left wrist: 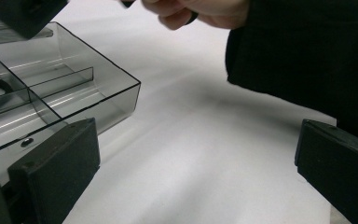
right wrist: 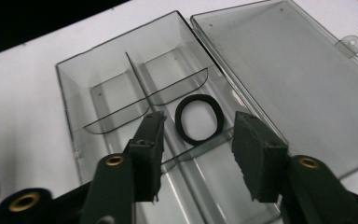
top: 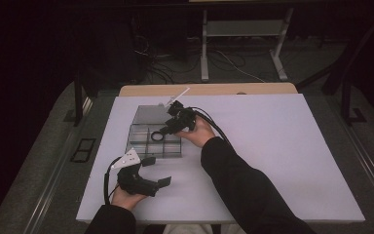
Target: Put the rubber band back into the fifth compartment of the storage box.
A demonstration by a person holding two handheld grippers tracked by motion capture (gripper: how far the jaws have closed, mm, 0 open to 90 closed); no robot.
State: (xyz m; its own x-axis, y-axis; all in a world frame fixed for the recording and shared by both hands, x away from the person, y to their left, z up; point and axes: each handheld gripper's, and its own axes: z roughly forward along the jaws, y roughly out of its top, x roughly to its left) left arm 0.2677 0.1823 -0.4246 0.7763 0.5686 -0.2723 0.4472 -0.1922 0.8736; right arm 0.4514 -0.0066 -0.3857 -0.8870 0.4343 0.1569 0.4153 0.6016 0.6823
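A clear smoky plastic box [top: 141,144] with divided compartments lies open on the white tabletop, its lid [right wrist: 284,70] flat beside it. A black rubber ring [right wrist: 199,118] lies loose in one compartment, also in the high view as the ring [top: 156,137]. My right gripper [right wrist: 199,115] hovers just above the ring, jaws apart, nothing between the pads. In the high view the right gripper [top: 168,127] is over the box. My left gripper [top: 157,171] rests near the box's front corner [left wrist: 98,98], jaws wide and empty, left gripper [left wrist: 198,154].
The white tabletop [top: 272,146] stretches far to the right of the box. A wooden edge [top: 204,89] runs behind it. Metal desk legs [top: 204,48] and cables stand on the dark floor beyond. The right sleeve [left wrist: 307,51] crosses in front of the left gripper.
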